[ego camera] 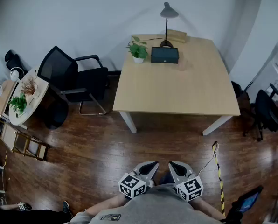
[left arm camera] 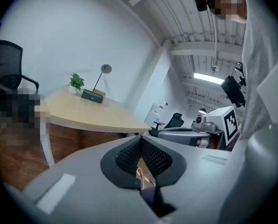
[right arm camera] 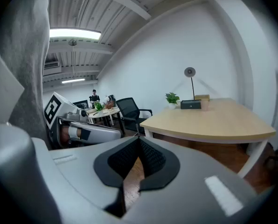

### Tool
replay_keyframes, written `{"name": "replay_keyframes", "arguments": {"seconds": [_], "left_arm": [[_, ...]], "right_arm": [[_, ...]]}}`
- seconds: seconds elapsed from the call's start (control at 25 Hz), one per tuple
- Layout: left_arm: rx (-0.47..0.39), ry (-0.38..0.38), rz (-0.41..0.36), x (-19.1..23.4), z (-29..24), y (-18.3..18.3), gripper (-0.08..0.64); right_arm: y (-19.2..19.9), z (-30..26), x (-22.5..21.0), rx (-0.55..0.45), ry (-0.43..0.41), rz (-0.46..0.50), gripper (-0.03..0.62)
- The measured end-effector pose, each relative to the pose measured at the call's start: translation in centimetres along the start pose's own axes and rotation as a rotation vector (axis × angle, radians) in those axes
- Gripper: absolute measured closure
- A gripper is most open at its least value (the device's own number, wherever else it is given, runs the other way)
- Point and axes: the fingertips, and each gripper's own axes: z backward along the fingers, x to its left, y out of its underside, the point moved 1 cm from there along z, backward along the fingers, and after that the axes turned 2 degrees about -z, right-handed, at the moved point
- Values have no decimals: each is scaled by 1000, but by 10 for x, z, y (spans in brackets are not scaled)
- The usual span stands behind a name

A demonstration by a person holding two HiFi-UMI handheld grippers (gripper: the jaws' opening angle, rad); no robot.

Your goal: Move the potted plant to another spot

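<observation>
A small green potted plant (ego camera: 138, 51) in a white pot stands at the far left corner of the light wooden table (ego camera: 176, 85). It also shows far off as the plant (left arm camera: 76, 82) and the plant (right arm camera: 172, 99). My left gripper (ego camera: 151, 165) and right gripper (ego camera: 172, 165) are held close to my body over the wooden floor, well short of the table. Both are shut with nothing between the pads. The jaws meet at the left gripper (left arm camera: 140, 138) and the right gripper (right arm camera: 138, 138).
A dark box (ego camera: 164, 55) and a desk lamp (ego camera: 167, 17) stand beside the plant. A black office chair (ego camera: 71, 78) is left of the table. A round side table (ego camera: 27, 97) with more plants is at far left. A yellow-black tape strip (ego camera: 218, 171) lies on the floor at right.
</observation>
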Motion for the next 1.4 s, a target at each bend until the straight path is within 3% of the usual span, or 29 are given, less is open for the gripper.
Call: {"name": "replay_keyframes", "arguments": {"seconds": [0.4, 0.64, 0.88, 1.16, 1.4], "left_arm": [[-21, -67, -15, 67, -65, -37, 558], [-29, -90, -55, 100, -142, -91, 558], [-57, -142, -44, 137, -202, -140, 558], [-62, -212, -32, 181, -231, -164, 558], [-63, -218, -19, 231, -249, -183, 558]], "right_arm": [[-37, -58, -77, -42, -17, 20, 588], [-86, -94, -156, -63, -58, 38, 587], [-126, -128, -224, -63, -101, 51, 587], [-143, -165, -260, -42, -142, 39, 588], [-165, -212, -281, -35, -132, 44, 587]]}}
